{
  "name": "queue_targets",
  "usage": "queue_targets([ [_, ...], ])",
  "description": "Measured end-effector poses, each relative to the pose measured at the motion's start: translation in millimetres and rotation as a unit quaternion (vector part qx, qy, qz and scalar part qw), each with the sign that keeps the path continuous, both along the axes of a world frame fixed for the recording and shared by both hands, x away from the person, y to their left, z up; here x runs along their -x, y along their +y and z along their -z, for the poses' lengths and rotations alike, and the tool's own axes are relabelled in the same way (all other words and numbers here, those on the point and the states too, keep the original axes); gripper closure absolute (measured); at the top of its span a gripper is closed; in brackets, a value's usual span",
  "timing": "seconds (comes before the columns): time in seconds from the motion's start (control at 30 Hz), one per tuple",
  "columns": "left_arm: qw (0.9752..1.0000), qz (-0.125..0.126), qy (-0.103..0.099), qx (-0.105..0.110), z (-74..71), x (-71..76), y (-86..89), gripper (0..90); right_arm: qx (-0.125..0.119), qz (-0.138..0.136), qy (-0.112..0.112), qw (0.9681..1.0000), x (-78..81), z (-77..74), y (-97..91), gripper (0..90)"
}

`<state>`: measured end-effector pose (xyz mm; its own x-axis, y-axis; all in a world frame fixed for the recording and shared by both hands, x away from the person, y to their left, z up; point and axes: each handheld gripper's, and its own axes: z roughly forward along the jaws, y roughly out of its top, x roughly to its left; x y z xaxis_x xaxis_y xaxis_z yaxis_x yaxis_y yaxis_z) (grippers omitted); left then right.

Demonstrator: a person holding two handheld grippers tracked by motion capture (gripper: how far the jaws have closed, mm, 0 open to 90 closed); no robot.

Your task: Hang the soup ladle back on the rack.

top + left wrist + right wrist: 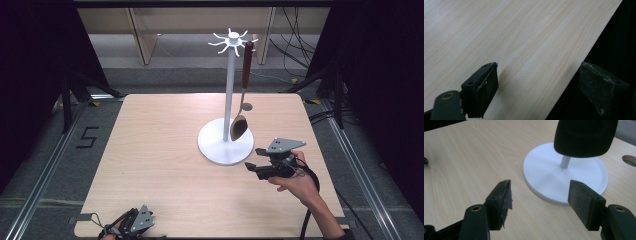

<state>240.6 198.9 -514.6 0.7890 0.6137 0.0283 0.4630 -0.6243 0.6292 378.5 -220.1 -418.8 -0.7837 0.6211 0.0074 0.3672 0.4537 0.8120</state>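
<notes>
Spoon (239, 127) hangs already on the far rack (227, 100); right gripper (255, 160) near its base, jaws apart and empty; left gripper (131, 226) also apart, idle.

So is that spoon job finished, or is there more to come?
Looks nearly done: the wooden spoon already hangs from a hook of the white stand. The right gripper sits beside the stand's base, jaws open and empty. The left gripper rests open at the table's near edge. Nothing else is waiting.

Wooden spoon (240, 117) hangs bowl-down from the white hook stand (229, 95) mid-table
</notes>
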Motion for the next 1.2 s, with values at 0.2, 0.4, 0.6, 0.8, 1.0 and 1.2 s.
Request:
queue_targets([
  [0.2,1.0000,0.000,0.000,0.000,0.1,-0.1,0.1,15.4,0.010,-0.003,-0.001,0.9999,7.7,7.3,-0.8,34.7],
  [0.4,1.0000,0.000,0.000,0.000,0.0,0.1,-0.1,15.4,0.014,-0.002,0.011,0.9998,14.8,16.6,-3.4,34.5],
  [0.6,1.0000,0.001,0.000,0.000,-0.2,0.1,0.2,15.4,0.019,-0.002,0.024,0.9995,23.9,27.1,-2.3,33.7],
  [0.8,1.0000,0.001,0.000,0.001,-0.2,0.2,0.1,15.4,0.025,-0.010,0.020,0.9994,33.2,35.0,-1.9,32.9],
  [1.0,1.0000,0.000,0.000,0.001,0.2,-0.1,0.2,15.4,0.025,-0.013,0.034,0.9990,41.0,41.5,-2.3,32.2],
  [1.2,1.0000,-0.001,0.000,0.000,0.1,-0.2,0.1,15.4,0.025,-0.015,0.031,0.9991,45.8,45.1,-4.4,31.5],
])
